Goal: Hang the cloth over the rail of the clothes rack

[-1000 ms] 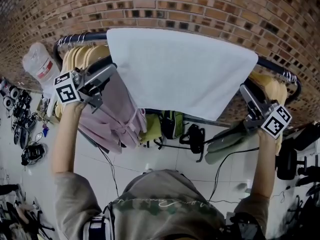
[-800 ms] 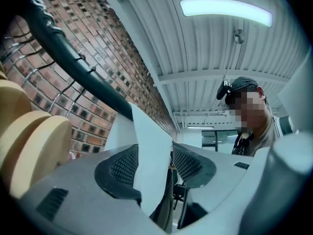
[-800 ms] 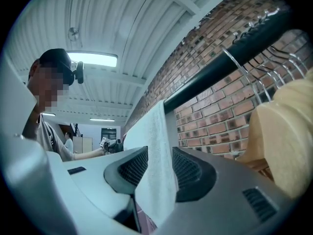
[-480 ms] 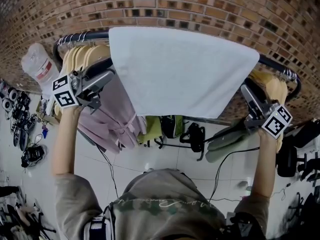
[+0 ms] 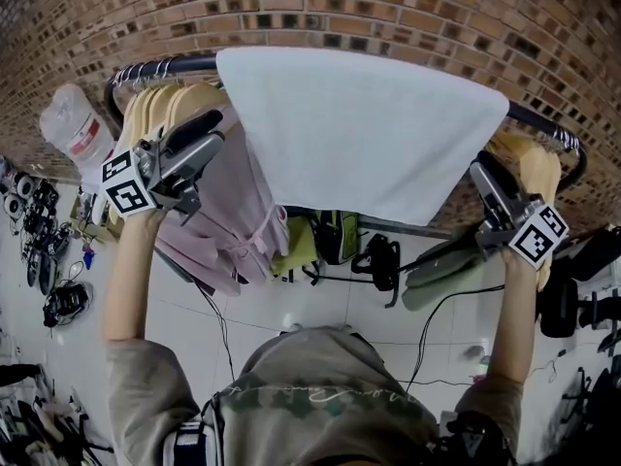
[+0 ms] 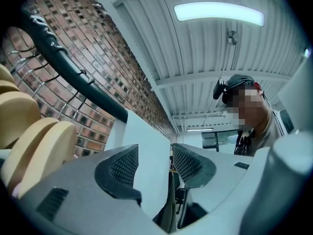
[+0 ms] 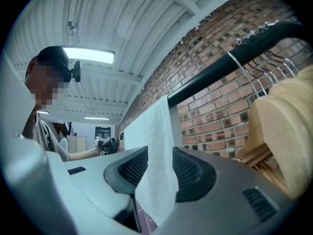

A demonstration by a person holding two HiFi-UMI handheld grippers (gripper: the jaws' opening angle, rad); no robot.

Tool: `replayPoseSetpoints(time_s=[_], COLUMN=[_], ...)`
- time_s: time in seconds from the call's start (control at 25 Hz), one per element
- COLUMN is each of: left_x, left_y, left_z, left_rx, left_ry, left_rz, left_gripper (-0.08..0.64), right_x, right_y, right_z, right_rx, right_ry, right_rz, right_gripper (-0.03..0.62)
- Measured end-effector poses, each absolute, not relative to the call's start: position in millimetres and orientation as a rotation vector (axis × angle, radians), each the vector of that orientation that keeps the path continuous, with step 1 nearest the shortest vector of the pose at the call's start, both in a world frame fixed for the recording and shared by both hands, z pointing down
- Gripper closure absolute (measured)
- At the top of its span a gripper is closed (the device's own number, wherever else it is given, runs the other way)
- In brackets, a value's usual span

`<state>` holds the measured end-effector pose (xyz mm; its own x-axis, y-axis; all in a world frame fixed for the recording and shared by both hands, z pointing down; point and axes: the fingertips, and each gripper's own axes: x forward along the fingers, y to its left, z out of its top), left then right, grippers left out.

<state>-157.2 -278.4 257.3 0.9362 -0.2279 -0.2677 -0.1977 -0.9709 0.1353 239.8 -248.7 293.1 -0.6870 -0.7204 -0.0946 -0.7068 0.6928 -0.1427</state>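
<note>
Cloth draped over rail; your left gripper and right gripper spread, pinching nothing; only withdrawal left.

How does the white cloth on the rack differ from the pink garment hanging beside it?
The white cloth is draped straight over the rail, spread flat and wide; the pink garment hangs below the rail among the wooden hangers, bunched into folds. The garment also reaches lower than the cloth. Both hang on the same rail.
</note>
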Motion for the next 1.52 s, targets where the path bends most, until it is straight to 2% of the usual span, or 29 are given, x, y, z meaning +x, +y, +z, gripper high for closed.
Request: replayPoseSetpoints(time_s=[0.28, 0.32, 0.4, 0.44, 0.56, 0.76, 1.0, 1.08, 1.52], left_x=[-156, -155, -155, -155, -156, -150, -143, -142, -155], left_y=[-268, -266, -262, -260, -257, -254, -242, -235, -236], left_z=[257, 258, 257, 256, 254, 270, 288, 290, 314], left_rx=[3.040, 3.047, 3.054, 3.049, 3.025, 3.031, 3.014, 3.040, 3.083], left_ry=[-0.263, -0.252, -0.227, -0.212, -0.175, -0.171, -0.058, -0.030, -0.269], left_rz=[-0.443, -0.436, -0.447, -0.463, -0.478, -0.336, -0.198, -0.181, -0.116], left_gripper=[0.352, 0.388, 0.546, 0.552, 0.552, 0.552, 0.554, 0.554, 0.554], right_x=[224, 220, 221, 221, 214, 191, 203, 200, 111], right_y=[-236, -232, -229, -228, -222, -215, -213, -203, -124], right_z=[294, 290, 282, 279, 278, 281, 277, 277, 310], right_rx=[-1.071, -1.055, -1.067, -1.073, -1.051, -1.061, -1.201, -1.197, -1.057], right_ry=[2.746, 2.734, 2.677, 2.651, 2.644, 2.704, 2.617, 2.617, 2.941], right_rz=[-0.113, -0.083, -0.037, -0.033, -0.056, -0.030, -0.099, -0.098, 0.072], right_gripper=[0.456, 0.456, 0.456, 0.456, 0.456, 0.456, 0.459, 0.584, 0.584])
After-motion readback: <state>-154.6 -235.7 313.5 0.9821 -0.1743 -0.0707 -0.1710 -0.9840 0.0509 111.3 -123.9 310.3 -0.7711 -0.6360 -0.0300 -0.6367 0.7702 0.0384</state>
